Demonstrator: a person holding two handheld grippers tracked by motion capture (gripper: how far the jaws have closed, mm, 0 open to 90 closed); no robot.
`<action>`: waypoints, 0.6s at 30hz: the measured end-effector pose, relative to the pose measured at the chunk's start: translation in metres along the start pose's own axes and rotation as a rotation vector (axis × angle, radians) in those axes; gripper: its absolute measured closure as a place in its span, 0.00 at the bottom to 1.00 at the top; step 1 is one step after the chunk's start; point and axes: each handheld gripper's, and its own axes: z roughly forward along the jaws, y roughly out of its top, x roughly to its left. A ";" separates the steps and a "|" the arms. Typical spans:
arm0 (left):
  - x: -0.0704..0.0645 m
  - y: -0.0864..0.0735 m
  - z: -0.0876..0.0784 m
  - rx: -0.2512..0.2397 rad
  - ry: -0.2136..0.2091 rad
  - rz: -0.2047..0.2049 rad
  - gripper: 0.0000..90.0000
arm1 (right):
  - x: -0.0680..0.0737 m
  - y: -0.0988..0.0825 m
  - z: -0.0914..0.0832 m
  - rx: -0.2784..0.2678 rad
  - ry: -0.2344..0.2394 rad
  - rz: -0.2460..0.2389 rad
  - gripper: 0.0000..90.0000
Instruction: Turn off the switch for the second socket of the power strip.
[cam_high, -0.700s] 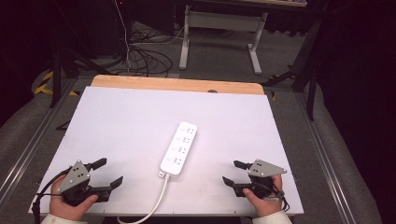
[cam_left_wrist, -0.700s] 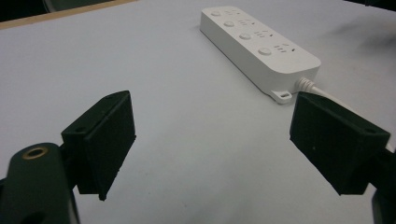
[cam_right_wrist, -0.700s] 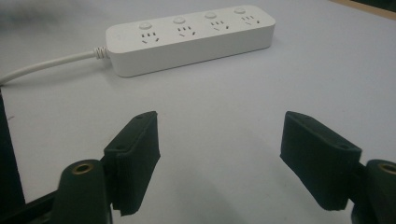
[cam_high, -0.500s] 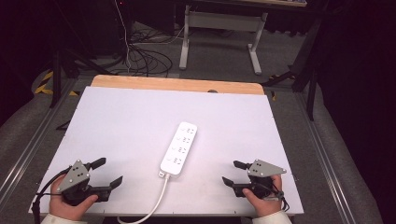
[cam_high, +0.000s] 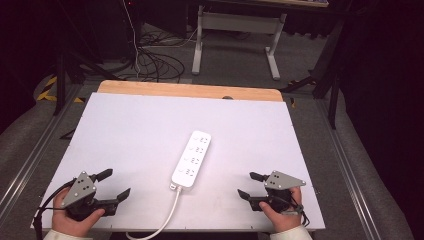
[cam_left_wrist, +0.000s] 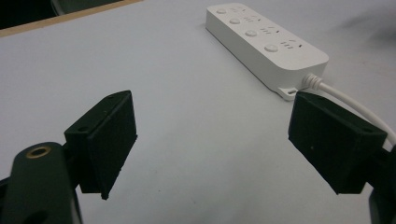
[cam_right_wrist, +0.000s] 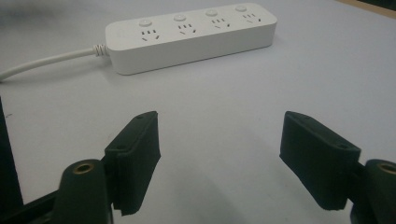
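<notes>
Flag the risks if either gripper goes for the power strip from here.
1. The cord runs off the near table edge beside the left gripper; it may snag or drag.
2. The power strip lies flat and loose; the open right gripper may just push it.

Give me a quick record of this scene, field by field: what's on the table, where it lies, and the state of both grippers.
surface: white table, wooden strip along its far edge
item: white power strip, four outlets, flat on the table near the middle
cable: white cable leaves the strip's near end and runs off the near edge
left gripper: open, holding nothing, at the near left corner
right gripper: open, holding nothing, at the near right corner
contact: neither gripper touches the strip
</notes>
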 end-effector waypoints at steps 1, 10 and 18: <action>-0.001 0.000 0.000 0.001 -0.003 -0.009 0.18 | 0.000 0.000 0.000 0.002 0.001 0.000 0.33; 0.000 -0.001 -0.001 0.009 0.008 -0.017 0.19 | 0.000 0.005 0.002 0.007 0.024 0.007 0.43; 0.001 -0.001 -0.003 0.012 0.006 -0.020 0.19 | 0.003 0.022 0.007 0.022 0.044 -0.013 0.49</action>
